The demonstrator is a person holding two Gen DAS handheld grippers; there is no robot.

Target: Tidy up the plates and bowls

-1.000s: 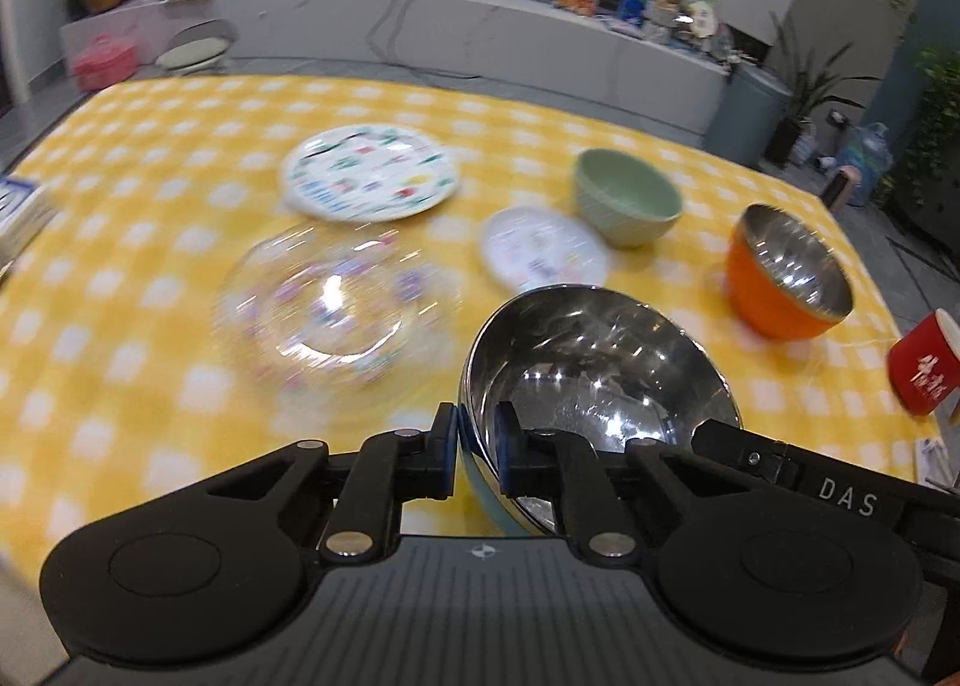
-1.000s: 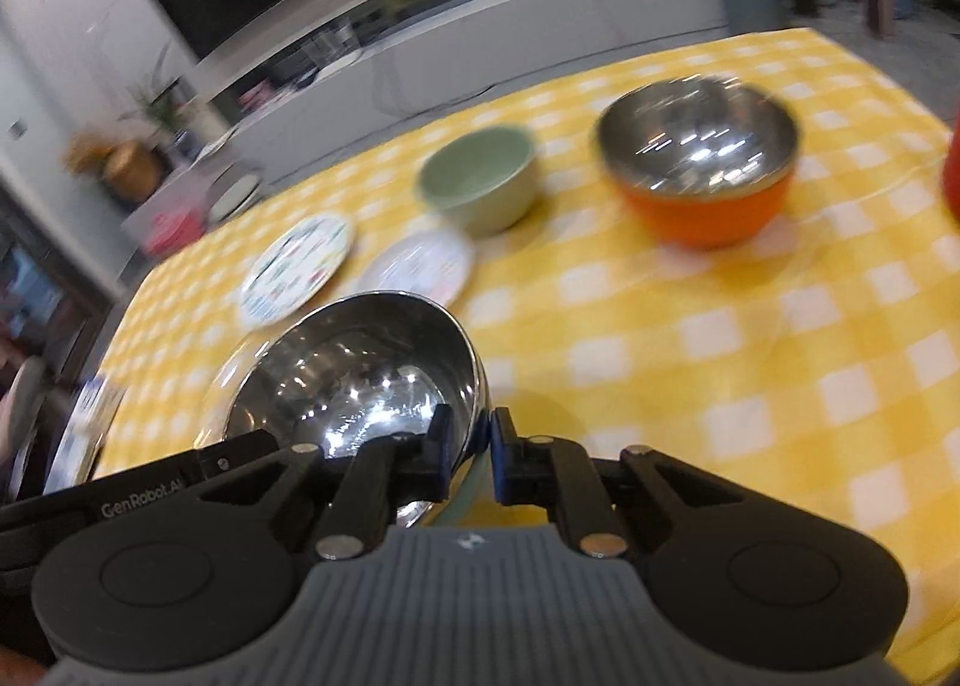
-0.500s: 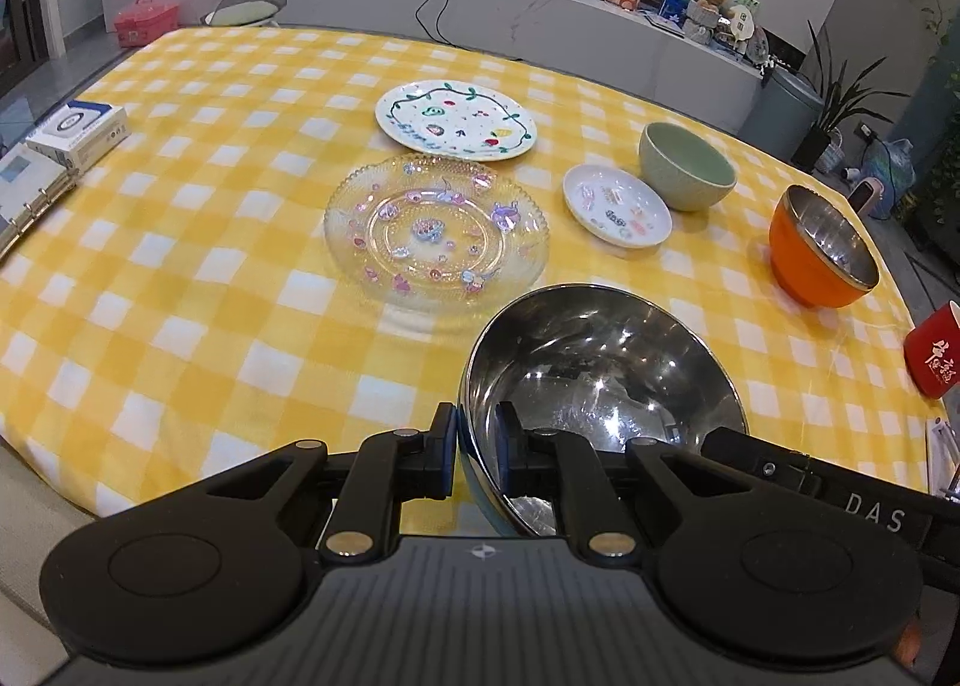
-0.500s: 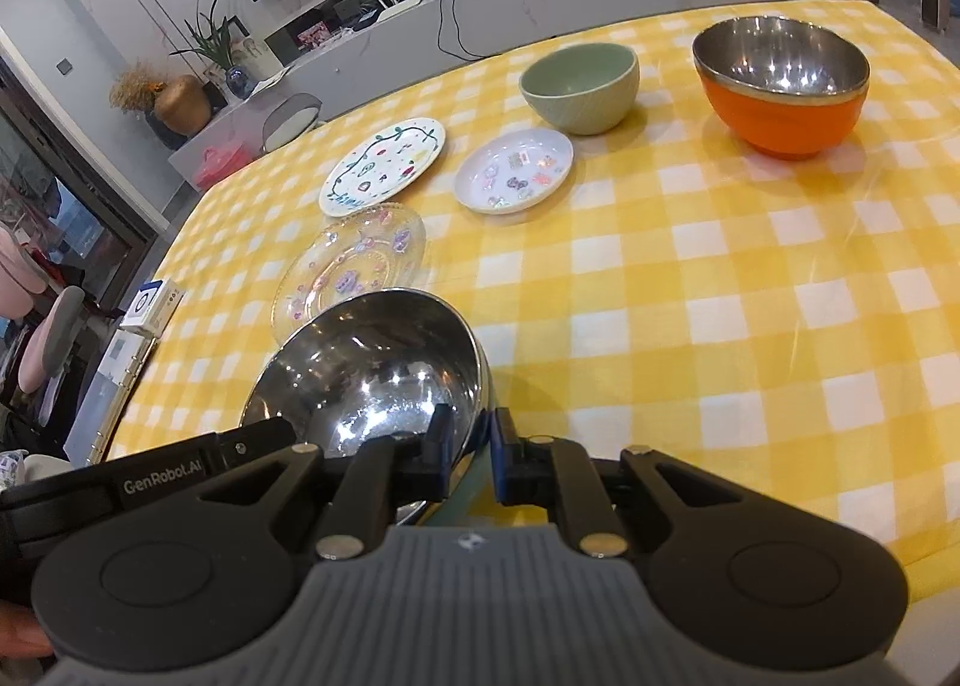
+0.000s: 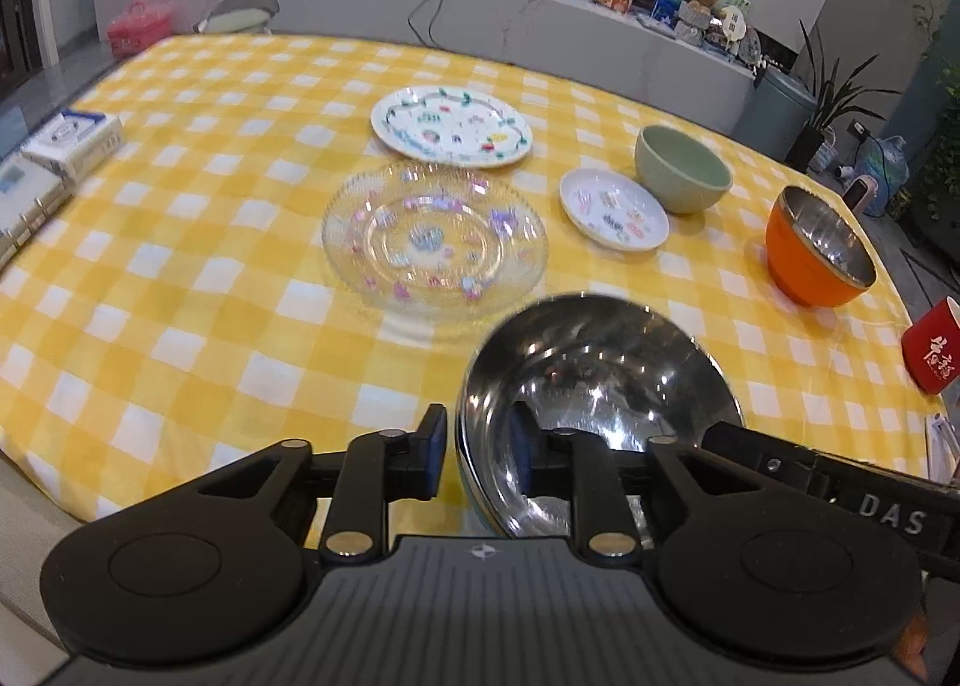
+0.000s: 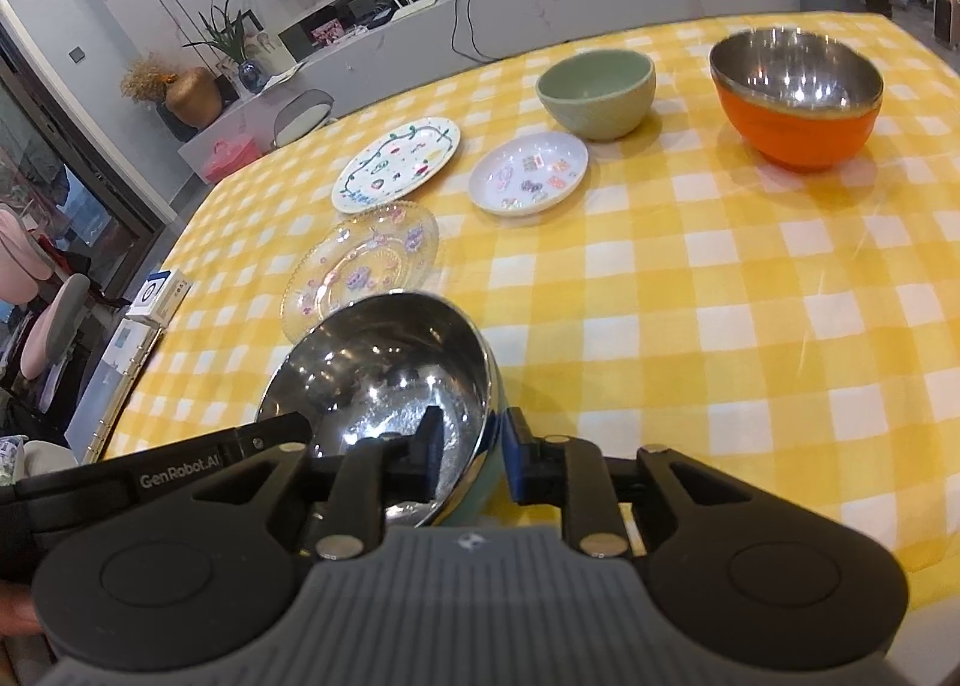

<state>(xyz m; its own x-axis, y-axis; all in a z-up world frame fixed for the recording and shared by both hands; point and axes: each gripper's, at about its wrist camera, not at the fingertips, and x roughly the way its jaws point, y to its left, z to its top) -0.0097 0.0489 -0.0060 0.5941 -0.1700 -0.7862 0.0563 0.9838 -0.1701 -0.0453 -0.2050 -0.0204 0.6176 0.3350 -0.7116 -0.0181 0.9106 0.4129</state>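
A large steel bowl [image 5: 600,380] with a pale green outside [image 6: 384,380] sits near the table's front edge. My left gripper [image 5: 477,455] straddles its left rim with the jaws parted and a gap to the rim. My right gripper [image 6: 471,455] straddles its right rim, jaws also parted. Beyond it lie a clear glass plate [image 5: 435,245] [image 6: 360,266], a white patterned plate [image 5: 450,125] [image 6: 396,161], a small white saucer [image 5: 612,209] [image 6: 528,173], a green bowl [image 5: 681,176] [image 6: 594,95] and an orange steel-lined bowl [image 5: 816,254] [image 6: 795,98].
A yellow checked cloth covers the table [image 5: 180,278]. A red cup [image 5: 936,350] stands at the right edge. White boxes [image 5: 72,143] and a binder lie at the left edge [image 6: 159,296]. A counter with clutter runs behind the table.
Both grippers have opened and let go of the steel bowl's rim. The bowl has come down to rest on the table.
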